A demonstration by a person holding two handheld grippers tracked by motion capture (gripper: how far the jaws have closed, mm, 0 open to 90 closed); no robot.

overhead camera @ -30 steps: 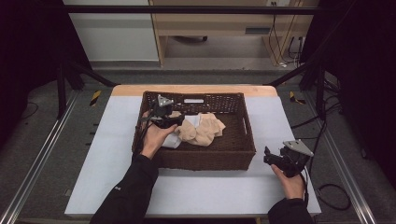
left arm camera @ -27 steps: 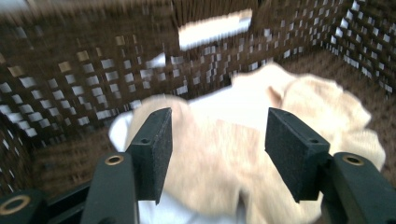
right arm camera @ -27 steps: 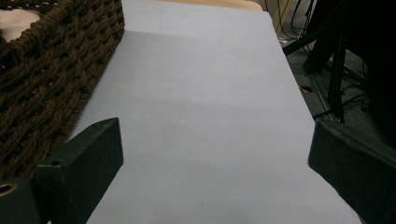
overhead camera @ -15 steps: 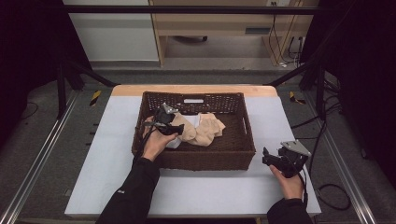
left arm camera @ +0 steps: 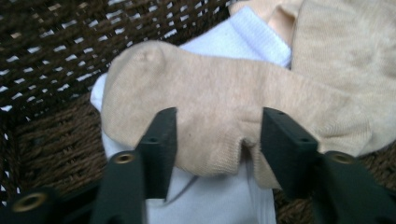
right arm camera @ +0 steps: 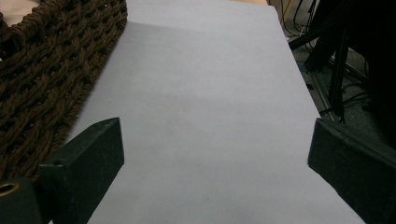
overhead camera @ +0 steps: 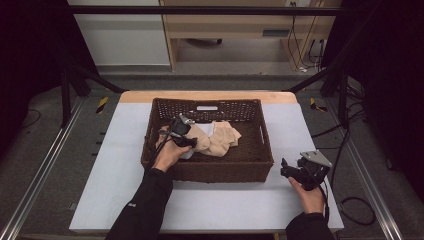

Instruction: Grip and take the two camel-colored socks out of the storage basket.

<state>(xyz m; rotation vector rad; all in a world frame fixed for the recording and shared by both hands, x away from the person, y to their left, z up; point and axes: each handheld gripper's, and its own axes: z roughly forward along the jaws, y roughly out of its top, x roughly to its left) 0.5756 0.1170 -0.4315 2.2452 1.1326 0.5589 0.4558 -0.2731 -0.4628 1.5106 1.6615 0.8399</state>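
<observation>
Socks in basket (overhead camera: 260, 150), mid-frame. Left tool (left arm camera: 217, 140) had just been closing, jaws half-wide, straddling beige sock (left arm camera: 219, 107), not yet pinching; better to gather one layer only. Right tool (right arm camera: 215, 154) gaped empty.

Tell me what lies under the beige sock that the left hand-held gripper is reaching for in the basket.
A white sock lies under the beige sock, its ribbed cuff poking out behind. How far it runs beneath is covered, as is the basket floor there.

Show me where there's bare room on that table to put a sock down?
White table cover lies bare left of the brown basket, and along the front edge between the person's sleeves. Right of the basket, the right gripper takes some room. Inside the basket, socks crowd the middle.
</observation>
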